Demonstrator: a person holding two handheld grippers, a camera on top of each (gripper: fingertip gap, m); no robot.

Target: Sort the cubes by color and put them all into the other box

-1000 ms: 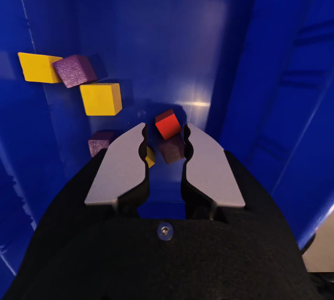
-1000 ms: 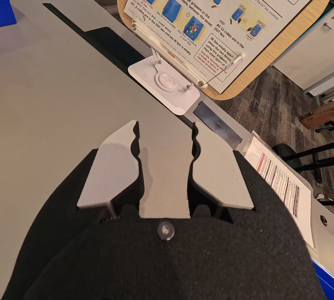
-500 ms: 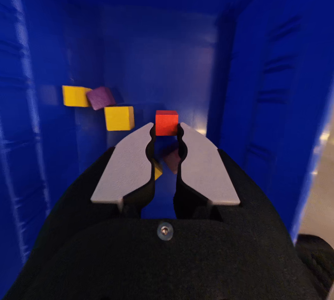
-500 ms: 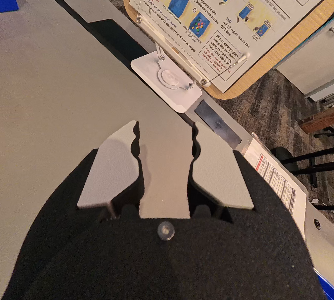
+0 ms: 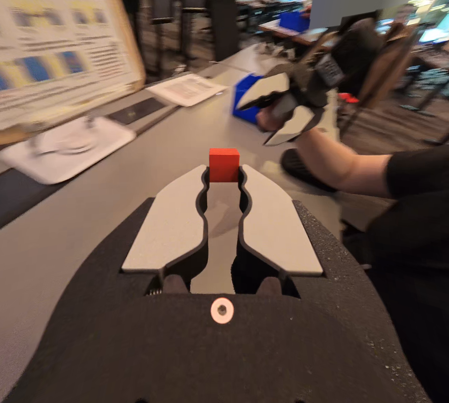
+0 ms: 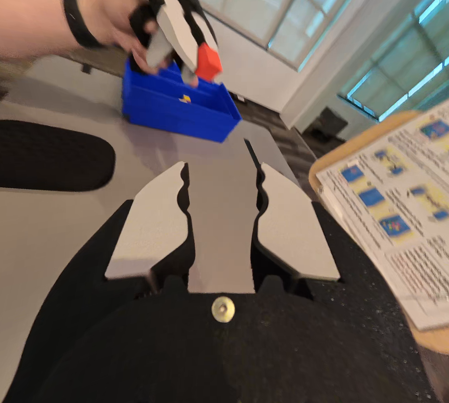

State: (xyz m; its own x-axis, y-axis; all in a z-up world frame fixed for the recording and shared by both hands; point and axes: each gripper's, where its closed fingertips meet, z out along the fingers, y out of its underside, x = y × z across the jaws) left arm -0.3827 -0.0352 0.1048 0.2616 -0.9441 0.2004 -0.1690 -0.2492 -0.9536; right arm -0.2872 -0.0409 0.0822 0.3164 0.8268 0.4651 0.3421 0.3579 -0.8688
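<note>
Red cube clamped square between left gripper tips, above grey table; target blue box lies ahead and to its right, beyond right gripper, whose jaws stand apart, empty.

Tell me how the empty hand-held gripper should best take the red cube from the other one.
Probably by the red cube's free top and bottom faces, coming at its exposed front; the left hand-held gripper already covers both side faces. The right hand-held gripper is open.
</note>
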